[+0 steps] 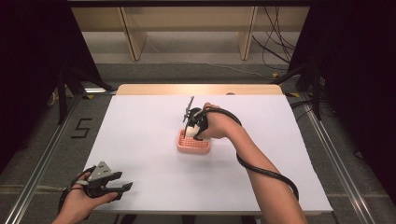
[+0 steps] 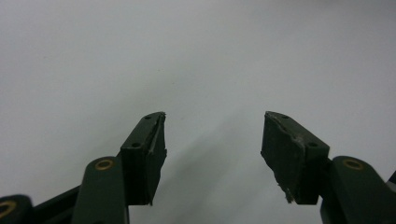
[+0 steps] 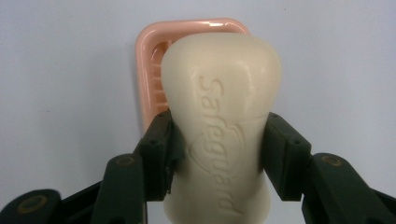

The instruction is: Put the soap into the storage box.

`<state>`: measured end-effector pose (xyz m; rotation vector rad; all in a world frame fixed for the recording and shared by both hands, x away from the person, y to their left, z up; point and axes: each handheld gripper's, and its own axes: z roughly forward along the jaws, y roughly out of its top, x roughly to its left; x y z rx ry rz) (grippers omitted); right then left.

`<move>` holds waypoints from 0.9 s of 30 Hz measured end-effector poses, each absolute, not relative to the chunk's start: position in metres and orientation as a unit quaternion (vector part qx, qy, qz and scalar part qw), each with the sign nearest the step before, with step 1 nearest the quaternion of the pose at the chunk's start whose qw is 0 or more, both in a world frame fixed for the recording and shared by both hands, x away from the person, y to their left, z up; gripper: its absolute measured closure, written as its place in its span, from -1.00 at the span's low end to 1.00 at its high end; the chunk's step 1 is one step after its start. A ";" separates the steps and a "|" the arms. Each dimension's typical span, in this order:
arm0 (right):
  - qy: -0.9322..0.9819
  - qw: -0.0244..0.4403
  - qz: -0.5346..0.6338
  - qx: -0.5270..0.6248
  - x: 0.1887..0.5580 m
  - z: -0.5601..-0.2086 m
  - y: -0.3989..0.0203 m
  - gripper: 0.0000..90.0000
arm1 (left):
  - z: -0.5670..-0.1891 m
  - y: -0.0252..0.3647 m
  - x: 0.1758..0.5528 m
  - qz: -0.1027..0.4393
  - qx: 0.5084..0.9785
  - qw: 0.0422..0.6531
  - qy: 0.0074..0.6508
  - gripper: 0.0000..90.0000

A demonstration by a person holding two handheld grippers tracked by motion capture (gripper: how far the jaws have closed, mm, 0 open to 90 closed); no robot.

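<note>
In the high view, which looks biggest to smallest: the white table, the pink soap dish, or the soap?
1. White table, by far the biggest.
2. Pink soap dish.
3. Soap, smallest, though the right gripper holding it hides most of it.

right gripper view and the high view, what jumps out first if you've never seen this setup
The cream soap bar, embossed "Safeguard", is clamped between the right tongs just over a pink soap dish at mid-table. The left tongs sit open with nothing between them at the near left corner of the white table.
</note>
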<state>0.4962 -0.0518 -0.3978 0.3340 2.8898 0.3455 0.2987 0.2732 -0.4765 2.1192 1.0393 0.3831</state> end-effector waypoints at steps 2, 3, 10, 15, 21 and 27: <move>0.981 0.108 0.118 0.107 0.497 -0.398 -0.051 0.12 | -0.477 0.273 0.299 0.149 0.825 0.367 0.404 -0.13; 0.982 0.104 0.119 0.108 0.497 -0.399 -0.051 0.12 | -0.477 0.273 0.299 0.149 0.825 0.367 0.404 -0.13; 0.980 0.103 0.124 0.114 0.498 -0.402 -0.049 0.12 | -0.476 0.274 0.299 0.149 0.825 0.367 0.404 -0.13; 0.979 0.104 0.127 0.118 0.498 -0.402 -0.050 0.12 | -0.476 0.274 0.299 0.149 0.825 0.367 0.404 -0.13; 0.975 0.093 0.138 0.145 0.496 -0.404 -0.048 0.12 | -0.476 0.274 0.299 0.155 0.827 0.365 0.399 -0.13; 0.977 0.091 0.138 0.132 0.499 -0.406 -0.049 0.12 | -0.476 0.274 0.299 0.155 0.826 0.366 0.399 -0.13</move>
